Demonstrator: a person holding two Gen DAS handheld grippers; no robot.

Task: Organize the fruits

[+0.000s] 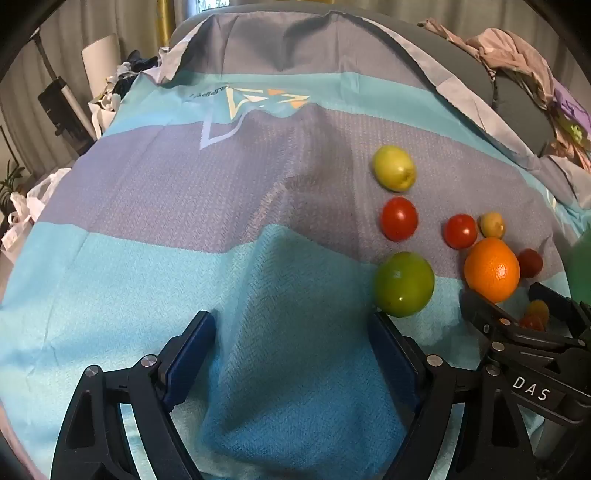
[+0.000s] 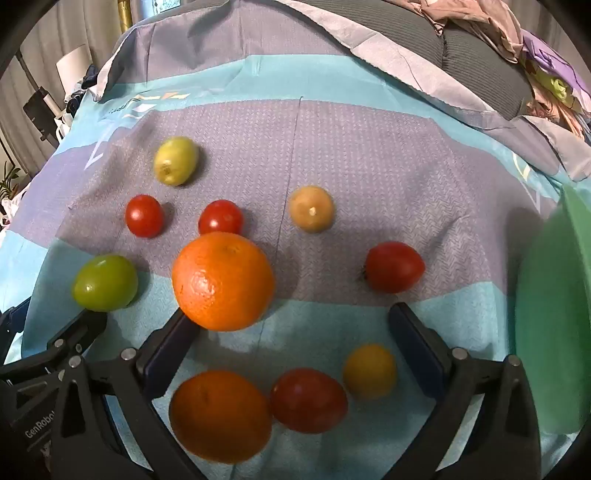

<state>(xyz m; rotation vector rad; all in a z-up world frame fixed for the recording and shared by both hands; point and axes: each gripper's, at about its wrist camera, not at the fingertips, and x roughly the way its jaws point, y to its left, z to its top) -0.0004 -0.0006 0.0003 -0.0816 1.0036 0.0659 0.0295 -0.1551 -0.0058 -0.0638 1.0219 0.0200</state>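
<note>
Fruits lie on a striped blue and purple cloth [image 1: 184,221]. In the right wrist view: a large orange [image 2: 223,280], a second orange [image 2: 219,415], several red tomatoes [image 2: 393,266], a green lime [image 2: 105,282], a yellow-green lemon [image 2: 175,159], a tan fruit [image 2: 311,208] and a small yellow fruit [image 2: 369,370]. My right gripper [image 2: 295,332] is open above the near fruits, its left finger by the large orange. My left gripper [image 1: 291,339] is open and empty over bare cloth, its right finger just below the lime [image 1: 404,283]. The large orange [image 1: 492,269] and lemon [image 1: 394,168] also show there.
A green container [image 2: 554,325] stands at the right edge. A grey sofa back [image 2: 424,40] with piled clothes [image 2: 517,33] lies behind. The other gripper [image 1: 517,332] shows at the lower right of the left wrist view.
</note>
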